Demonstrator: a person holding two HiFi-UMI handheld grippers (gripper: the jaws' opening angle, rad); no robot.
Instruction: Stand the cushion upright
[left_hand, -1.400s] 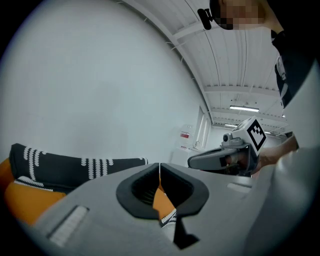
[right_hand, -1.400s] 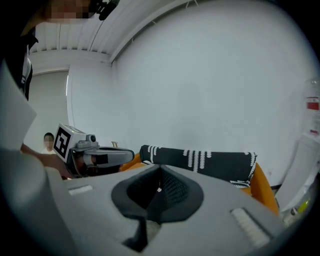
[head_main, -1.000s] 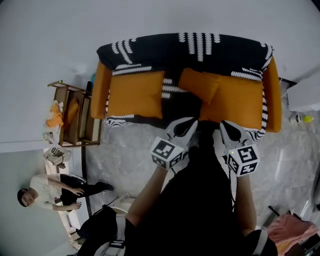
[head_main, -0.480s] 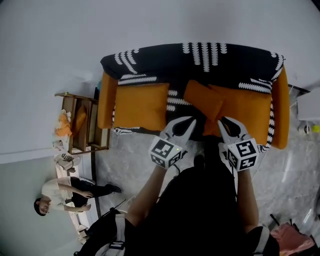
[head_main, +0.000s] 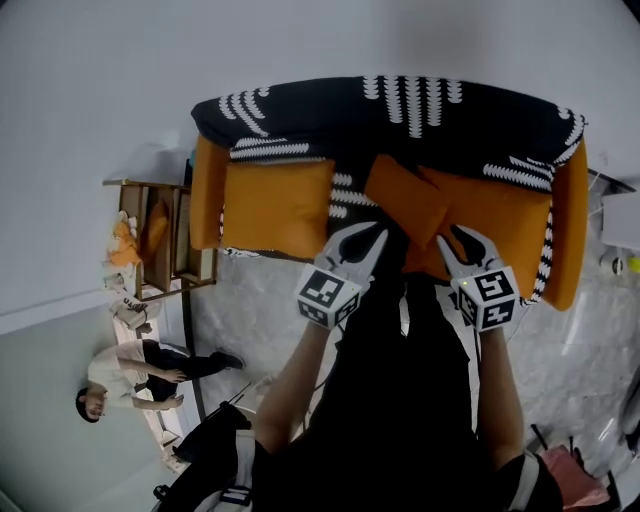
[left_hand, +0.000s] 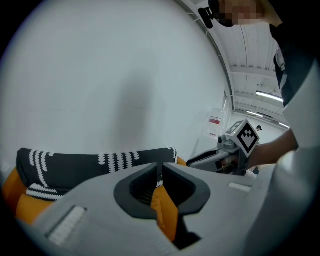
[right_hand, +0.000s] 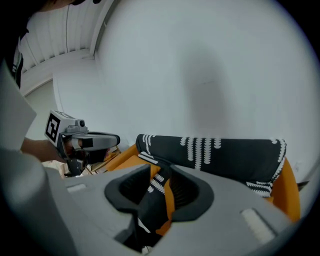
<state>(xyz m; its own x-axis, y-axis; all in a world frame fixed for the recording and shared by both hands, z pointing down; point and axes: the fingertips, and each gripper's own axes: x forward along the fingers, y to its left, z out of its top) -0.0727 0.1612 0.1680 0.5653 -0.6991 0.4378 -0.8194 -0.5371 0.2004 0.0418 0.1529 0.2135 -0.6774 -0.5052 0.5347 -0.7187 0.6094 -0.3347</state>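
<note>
A small orange cushion (head_main: 405, 195) lies tilted on the sofa's seat (head_main: 500, 225), between the two large orange seat cushions. My left gripper (head_main: 378, 238) hovers just short of its near left side, and its jaws have just been opening; they stand barely apart with nothing pressed between them. My right gripper (head_main: 452, 238) is at the cushion's near right side. Its jaws have also just been opening and show a clear gap with nothing in it. The left gripper view (left_hand: 161, 167) shows orange fabric behind the jaws. The right gripper view (right_hand: 161, 171) shows patterned cover and orange fabric.
The sofa's back (head_main: 400, 110) wears a black cover with white marks and stands against a white wall. A wooden shelf unit (head_main: 160, 240) stands left of the sofa. A person (head_main: 125, 375) sits on the floor at the lower left. A pink cloth (head_main: 565, 470) lies at the lower right.
Both grippers have moved forward toward the sofa, up to the small cushion's near edge. The right jaws have spread apart.
</note>
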